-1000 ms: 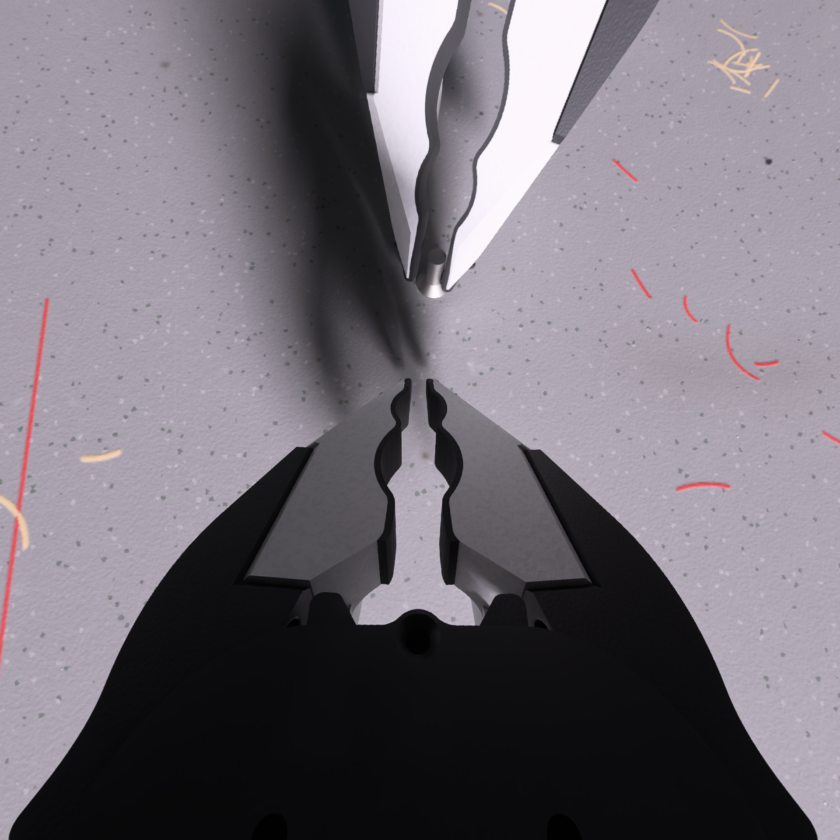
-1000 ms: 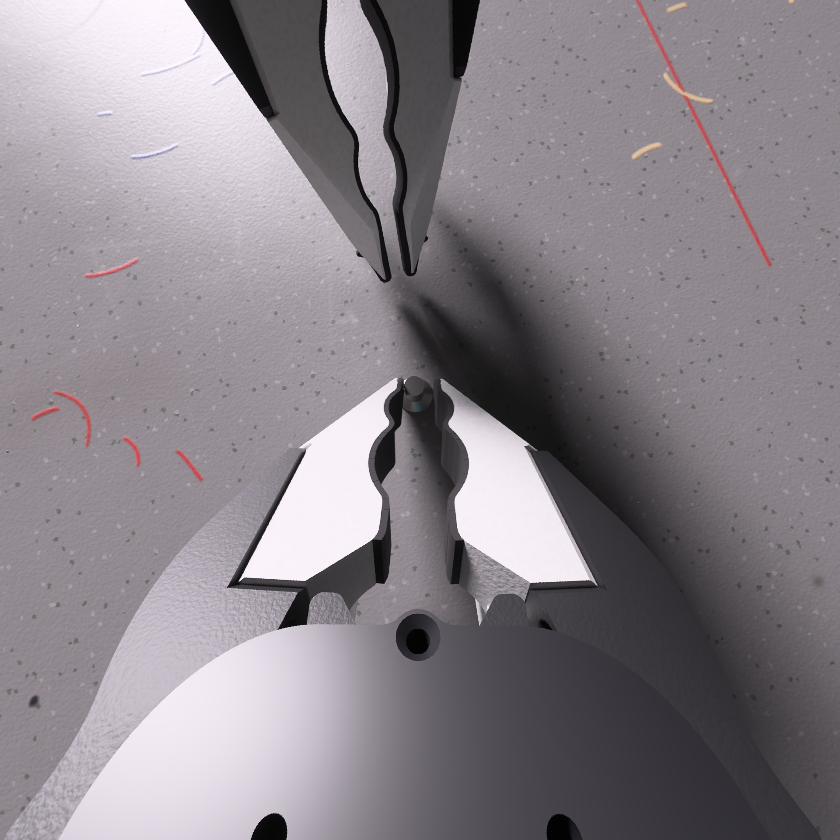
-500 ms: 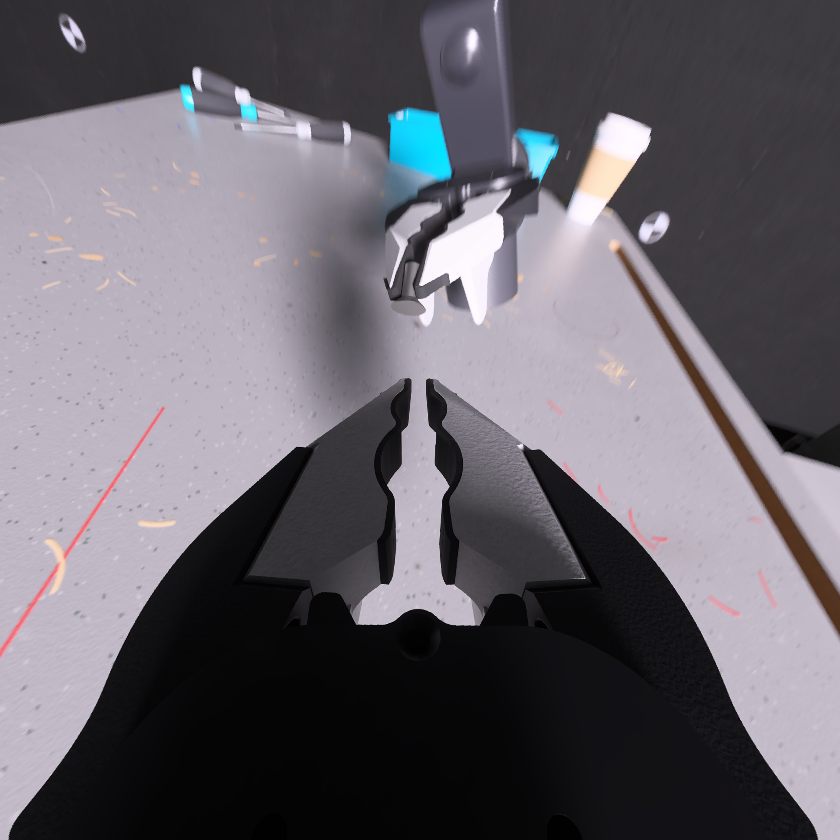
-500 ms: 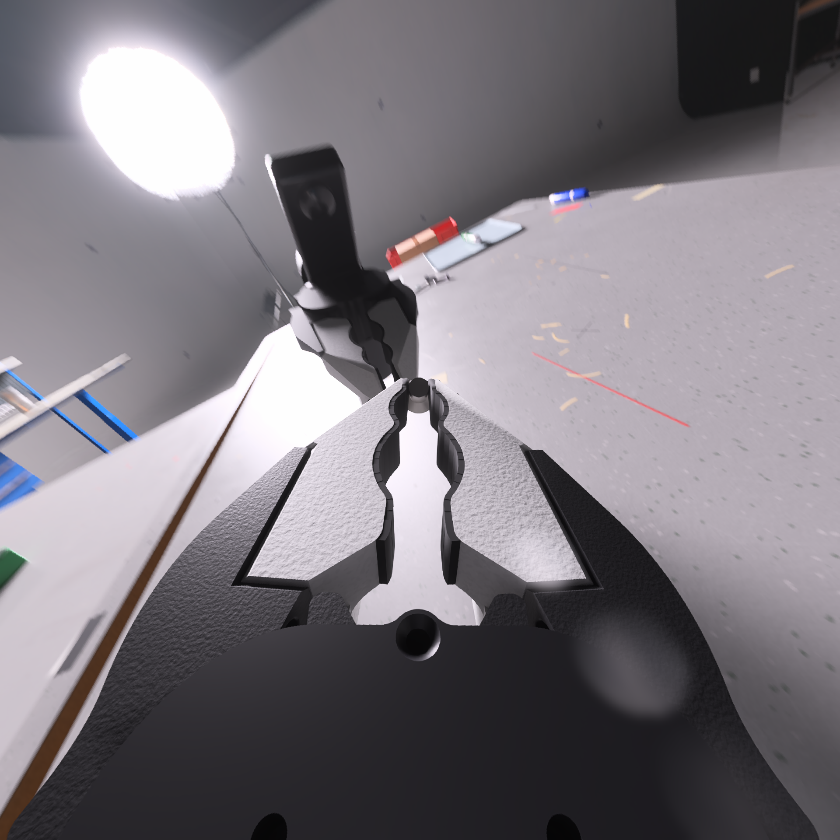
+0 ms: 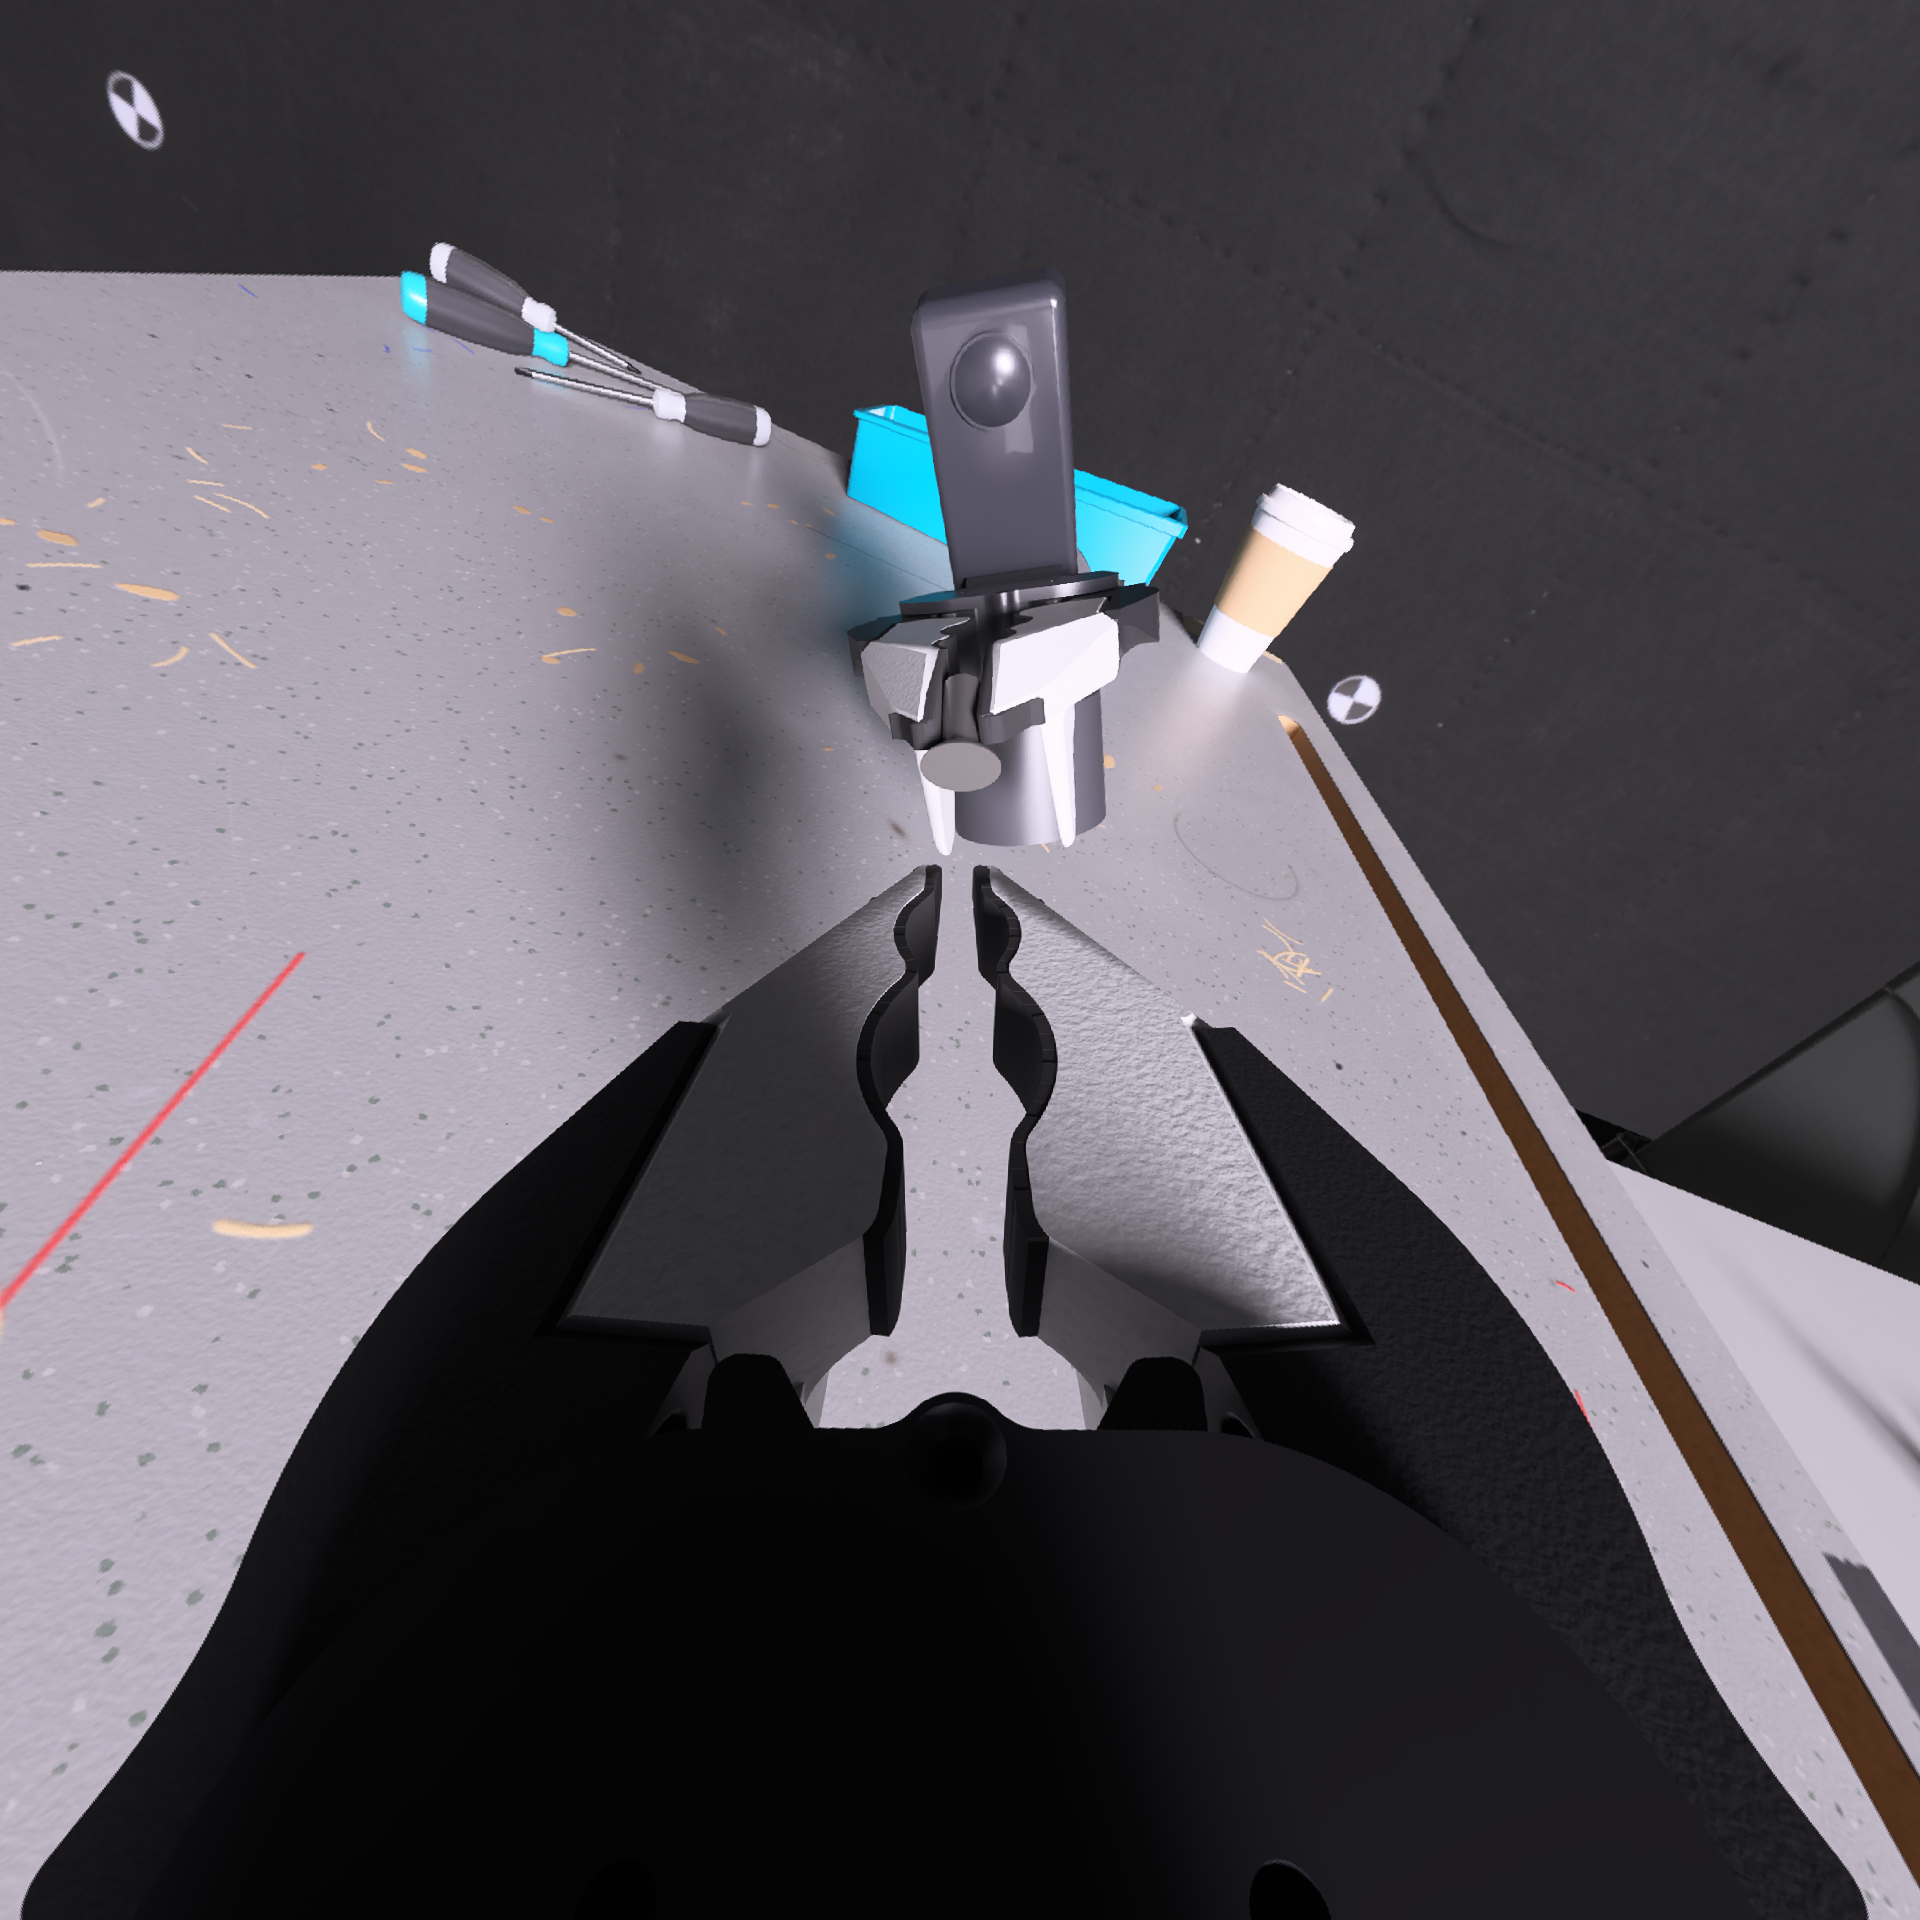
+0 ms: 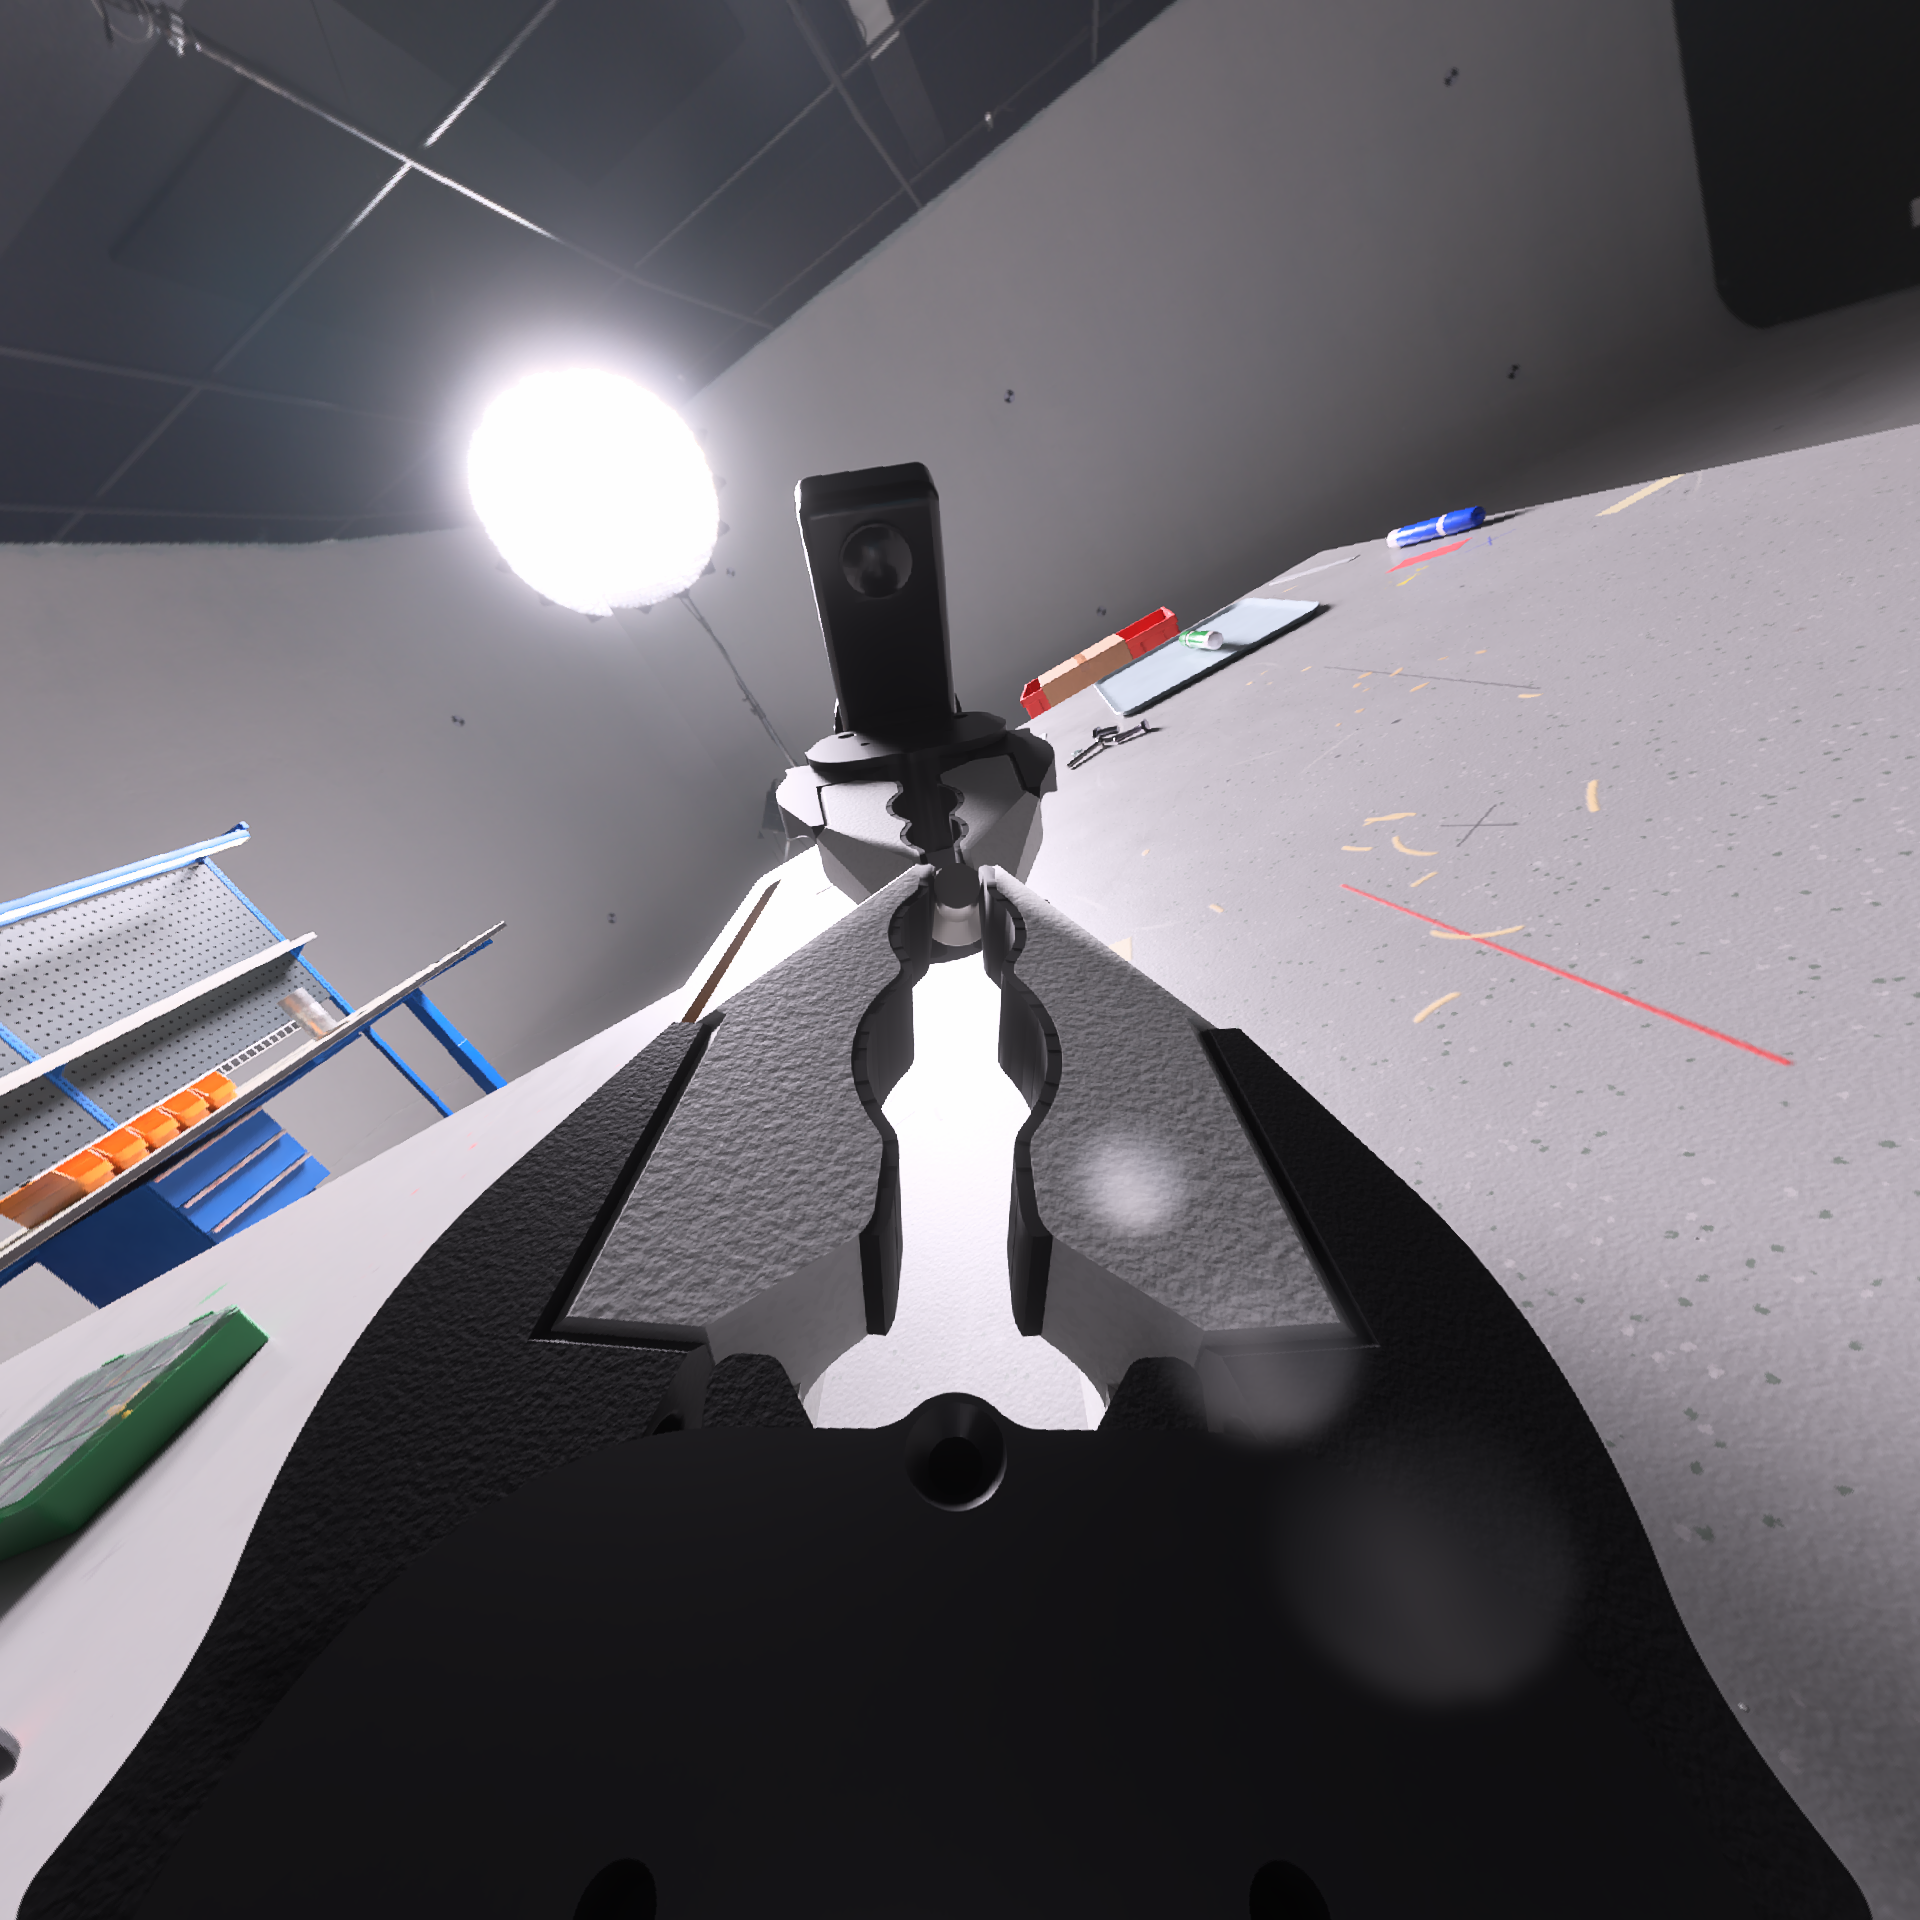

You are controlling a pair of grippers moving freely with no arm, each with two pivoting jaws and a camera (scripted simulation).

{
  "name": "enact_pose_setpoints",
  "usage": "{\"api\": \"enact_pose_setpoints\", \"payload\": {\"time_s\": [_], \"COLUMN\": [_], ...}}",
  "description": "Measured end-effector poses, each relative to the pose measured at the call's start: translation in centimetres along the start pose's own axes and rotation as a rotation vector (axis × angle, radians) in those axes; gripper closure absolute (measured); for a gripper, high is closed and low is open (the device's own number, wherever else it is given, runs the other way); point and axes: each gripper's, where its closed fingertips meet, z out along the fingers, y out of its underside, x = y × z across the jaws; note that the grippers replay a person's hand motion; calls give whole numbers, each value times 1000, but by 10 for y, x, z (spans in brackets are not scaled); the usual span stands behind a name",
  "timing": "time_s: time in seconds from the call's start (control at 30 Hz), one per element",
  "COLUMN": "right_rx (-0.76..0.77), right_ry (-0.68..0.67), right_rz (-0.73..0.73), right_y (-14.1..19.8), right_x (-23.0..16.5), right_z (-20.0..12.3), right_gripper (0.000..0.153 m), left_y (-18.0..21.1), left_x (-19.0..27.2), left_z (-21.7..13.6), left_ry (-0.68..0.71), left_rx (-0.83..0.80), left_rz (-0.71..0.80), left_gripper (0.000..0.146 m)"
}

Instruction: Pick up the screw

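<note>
The screw is a small grey metal piece pinched between my right gripper's fingertips, held up off the grey speckled table. In the left wrist view the right gripper faces me above the table, with the screw's round end showing at its tips. My left gripper is shut with only a thin gap and holds nothing. It hovers just in front of the right gripper, tip to tip, and also shows in the right wrist view.
Screwdrivers, a blue bin and a paper cup stand at the table's far edge. A brown-edged table side runs on the right. The right wrist view shows a red box, blue marker, green case and blue shelving.
Both grippers have risen and tilted from looking straight down at the table to looking along it. The right gripper has carried the screw up with it. The left stays shut and empty.
</note>
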Motion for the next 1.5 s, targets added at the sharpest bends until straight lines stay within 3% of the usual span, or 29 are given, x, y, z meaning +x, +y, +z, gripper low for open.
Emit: {"api": "enact_pose_setpoints", "payload": {"time_s": [1.17,1.33,1.5], "right_rx": [67,32,-62], "right_ry": [-17,11,20], "right_rz": [84,35,-38], "right_y": [-4,-1,7], "right_x": [6,8,9], "right_z": [-2,-2,-5], "right_gripper": [145,145,145], "left_y": [-7,-5,2], "left_x": [-2,-2,-2], "left_z": [0,1,3], "left_ry": [65,106,98], "left_rx": [97,115,64], "left_rz": [-168,-260,-256], "left_gripper": [141,141,141]}}
